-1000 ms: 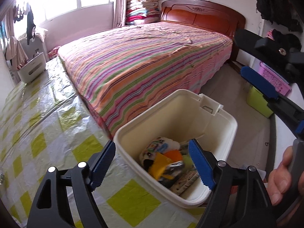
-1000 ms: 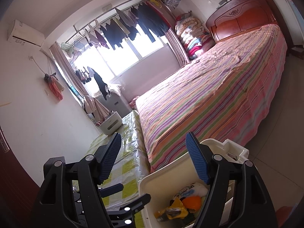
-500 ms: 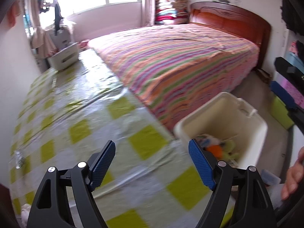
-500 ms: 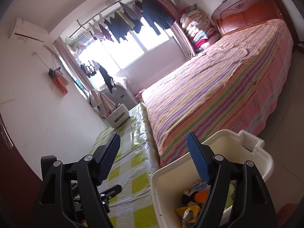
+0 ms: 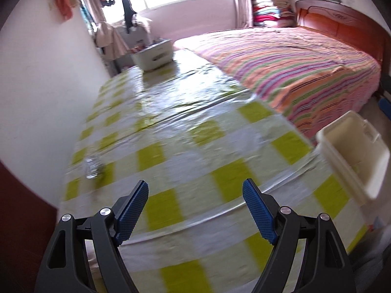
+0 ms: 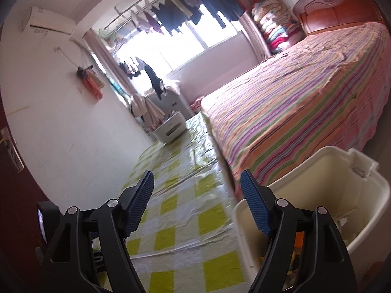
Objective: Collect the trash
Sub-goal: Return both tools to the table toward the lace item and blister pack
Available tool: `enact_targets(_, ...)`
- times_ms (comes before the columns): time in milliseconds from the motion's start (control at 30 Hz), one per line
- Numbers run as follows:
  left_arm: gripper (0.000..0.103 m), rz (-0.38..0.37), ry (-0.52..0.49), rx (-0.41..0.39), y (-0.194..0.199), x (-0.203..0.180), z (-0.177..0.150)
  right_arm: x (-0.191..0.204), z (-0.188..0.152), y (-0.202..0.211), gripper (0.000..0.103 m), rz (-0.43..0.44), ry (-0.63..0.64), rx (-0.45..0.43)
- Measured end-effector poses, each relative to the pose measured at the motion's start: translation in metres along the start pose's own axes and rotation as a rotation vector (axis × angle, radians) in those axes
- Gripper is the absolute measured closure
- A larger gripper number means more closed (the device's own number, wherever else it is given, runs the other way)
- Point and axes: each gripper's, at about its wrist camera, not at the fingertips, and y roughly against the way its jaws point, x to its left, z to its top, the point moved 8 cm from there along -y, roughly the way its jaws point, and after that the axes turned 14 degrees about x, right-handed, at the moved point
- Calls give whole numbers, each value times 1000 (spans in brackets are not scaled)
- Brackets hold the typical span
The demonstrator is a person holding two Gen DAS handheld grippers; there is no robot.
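Swung away from the cream bin (image 5: pixel 352 161), the left gripper (image 5: pixel 195 210) now looks across the checked yellow-and-white tablecloth (image 5: pixel 185 151) instead of down into the trash; the bin has slid to the right edge of its view. The right gripper (image 6: pixel 196 200) has shifted too, and its view shows the bin (image 6: pixel 317 190) low on the right, at the table's edge beside the striped bed (image 6: pixel 305 102). Both sets of jaws stand apart with nothing between them.

To do this step well, I would aim the left gripper at the small clear crumpled piece (image 5: pixel 92 167), likely a wrapper or squashed bottle, lying on the cloth near the wall, ahead and left of the fingers. Slowing first would help, since the view is smeared by motion. Coming down with the jaws astride it, low to the glossy cover, should keep it from skidding.

That piece looks thin, see-through and light; blur hides its exact shape. Orange and yellow scraps show in the bin behind the right gripper. Farther off, a white storage box (image 5: pixel 152 56) sits at the table's far end under the window.
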Motion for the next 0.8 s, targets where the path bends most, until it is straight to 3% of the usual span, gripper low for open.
enact_targets(233, 26, 63, 55, 46, 3, 63, -41, 33, -15, -22, 31, 32, 47, 51)
enact_targets(533, 26, -102, 254, 168, -22, 125, -84, 55, -32, -41, 31, 63, 87, 105)
enact_targets(667, 26, -132, 285, 213, -37, 132, -93, 62, -35, -44, 31, 72, 93, 117)
enact_targets(800, 26, -113, 297, 211, -41, 137, -94, 67, -38, -50, 31, 74, 97, 130)
